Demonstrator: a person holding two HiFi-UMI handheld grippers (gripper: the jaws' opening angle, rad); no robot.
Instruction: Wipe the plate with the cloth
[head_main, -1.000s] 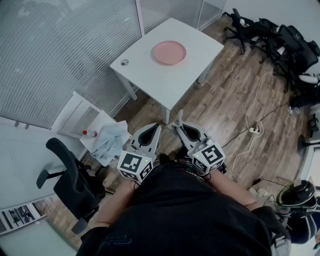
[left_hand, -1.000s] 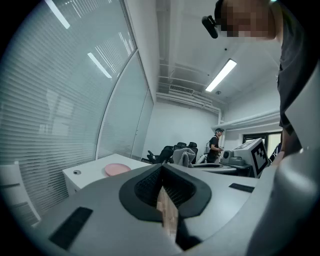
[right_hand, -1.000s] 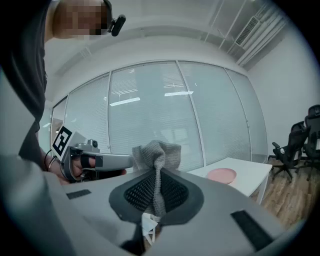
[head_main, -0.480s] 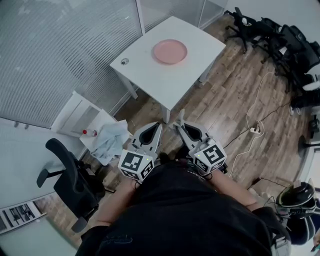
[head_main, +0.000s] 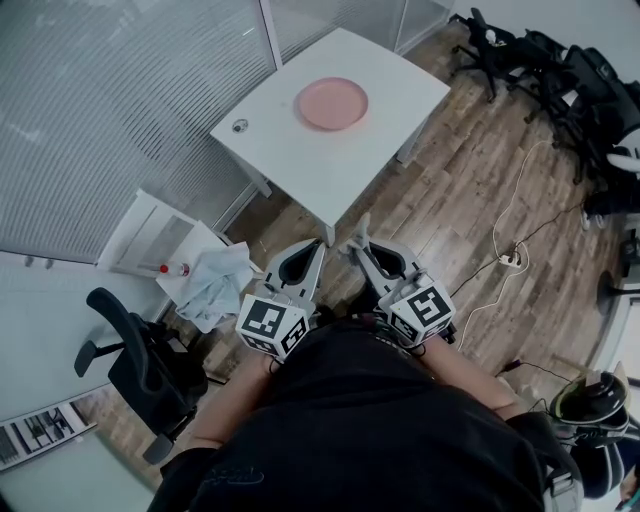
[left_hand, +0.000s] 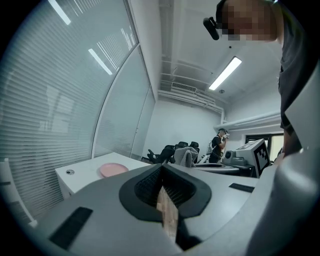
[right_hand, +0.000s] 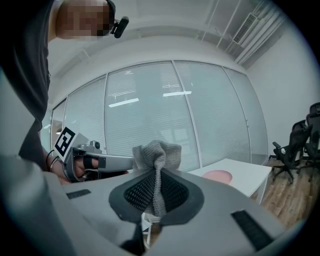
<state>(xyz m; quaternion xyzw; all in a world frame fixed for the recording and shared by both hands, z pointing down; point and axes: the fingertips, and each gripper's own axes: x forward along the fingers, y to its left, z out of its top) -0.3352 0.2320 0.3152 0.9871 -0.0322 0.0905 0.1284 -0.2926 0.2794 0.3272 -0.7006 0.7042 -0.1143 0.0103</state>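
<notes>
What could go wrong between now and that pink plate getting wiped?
1. The right hand-held gripper pinches only a fold of the grey cloth, so hard rubbing might pull it free.
2. The pink plate lies loose on the smooth white table, and the left hand-held gripper is shut and empty, so the plate may slide unless something steadies it.

White table (head_main: 335, 165), black office chair (head_main: 140, 362)
</notes>
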